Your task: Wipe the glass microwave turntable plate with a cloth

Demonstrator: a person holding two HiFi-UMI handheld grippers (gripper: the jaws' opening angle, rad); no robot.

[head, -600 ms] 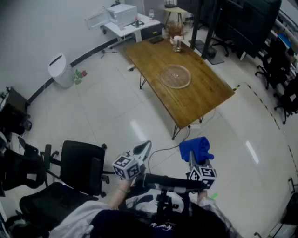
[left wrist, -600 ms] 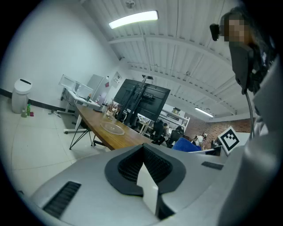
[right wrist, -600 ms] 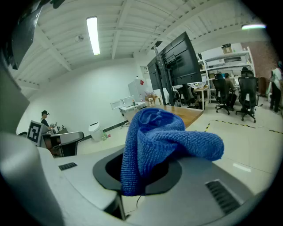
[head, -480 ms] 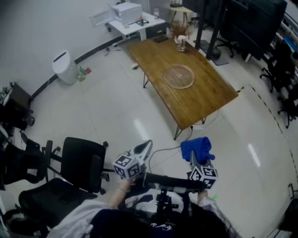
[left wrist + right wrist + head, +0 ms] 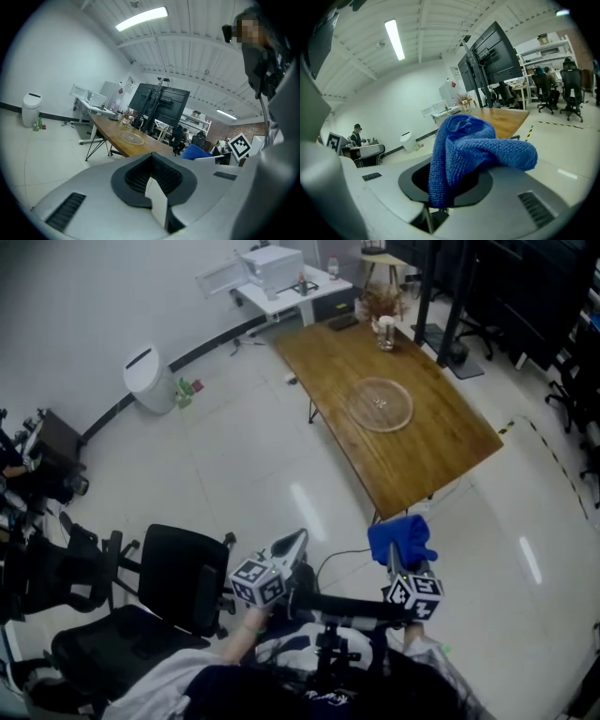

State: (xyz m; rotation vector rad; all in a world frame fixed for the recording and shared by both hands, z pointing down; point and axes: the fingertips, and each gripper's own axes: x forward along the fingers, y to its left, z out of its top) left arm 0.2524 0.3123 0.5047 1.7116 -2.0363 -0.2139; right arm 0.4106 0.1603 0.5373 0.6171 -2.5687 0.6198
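The round glass turntable plate (image 5: 381, 404) lies on a long wooden table (image 5: 441, 460) far ahead of me. In the left gripper view the glass plate (image 5: 131, 137) shows small on the table (image 5: 110, 133). Both grippers are held close to my body, far short of the table. My right gripper (image 5: 395, 557) is shut on a bunched blue cloth (image 5: 401, 539), and that cloth (image 5: 471, 147) spills out over the right gripper (image 5: 451, 190) in its own view. My left gripper (image 5: 292, 544) is shut with nothing in it, its jaws (image 5: 153, 183) pressed together.
A black office chair (image 5: 178, 585) stands at my left. A white bin (image 5: 147, 381) and a white desk (image 5: 286, 282) line the far wall. A jar (image 5: 384, 333) stands at the table's far end. More chairs (image 5: 577, 390) are at the right. A cable (image 5: 342, 554) lies on the floor.
The table and plate have slid right and down in the head view as the camera moved. Both grippers keep the same pose, the cloth still held.
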